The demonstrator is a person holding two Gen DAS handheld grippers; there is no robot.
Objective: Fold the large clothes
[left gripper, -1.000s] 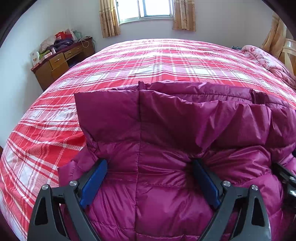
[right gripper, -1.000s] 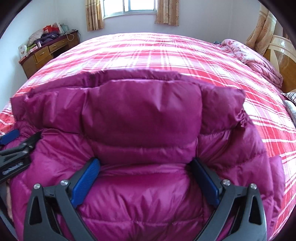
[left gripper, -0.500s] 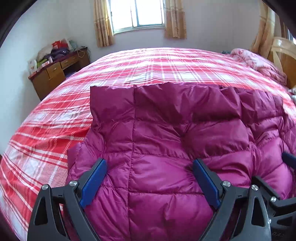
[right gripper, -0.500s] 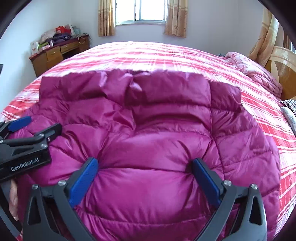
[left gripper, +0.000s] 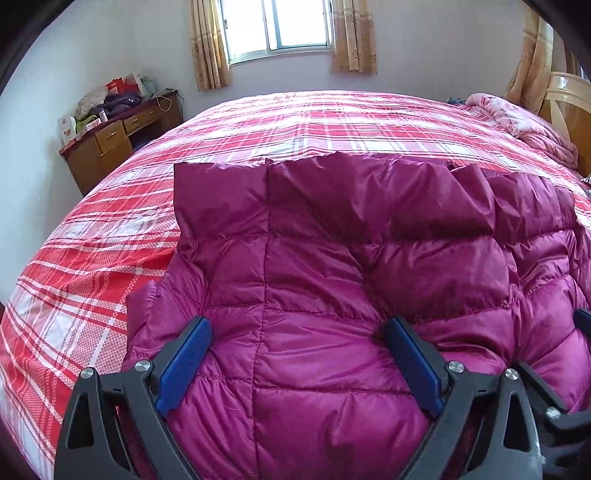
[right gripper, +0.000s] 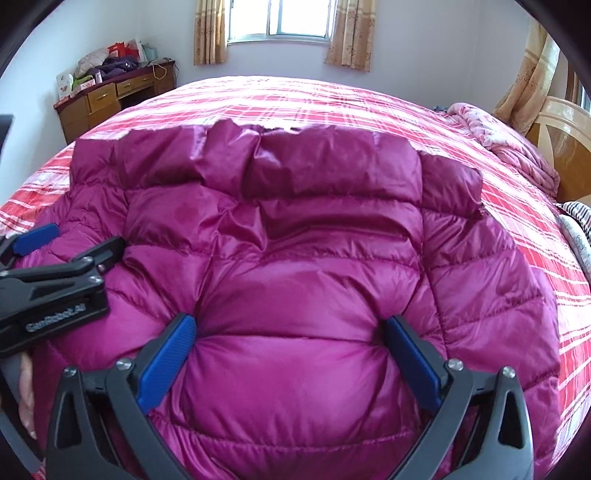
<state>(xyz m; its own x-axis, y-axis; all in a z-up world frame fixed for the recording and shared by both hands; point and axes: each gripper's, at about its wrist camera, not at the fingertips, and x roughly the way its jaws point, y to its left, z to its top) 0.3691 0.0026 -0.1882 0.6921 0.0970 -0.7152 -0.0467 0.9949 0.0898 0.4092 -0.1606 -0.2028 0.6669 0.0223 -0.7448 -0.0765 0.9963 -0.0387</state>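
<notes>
Spread flat on a bed with a red plaid cover: magenta quilted puffer jacket, pressed under left hand-held gripper and right hand-held gripper, both released, fingers wide.

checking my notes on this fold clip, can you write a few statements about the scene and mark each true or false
1. The magenta down jacket lies on a red plaid bedspread. True.
2. The left tool is shut tight on a sleeve. False: its fingers stand wide apart, with the jacket's padding between them.
3. A wooden desk with clutter on top stands by the far wall, left of the window. True.
4. The right tool holds a blue towel. False: it is open over the jacket; only its pads are blue.
5. A pink quilt is bunched at the bed's right side. True.
</notes>
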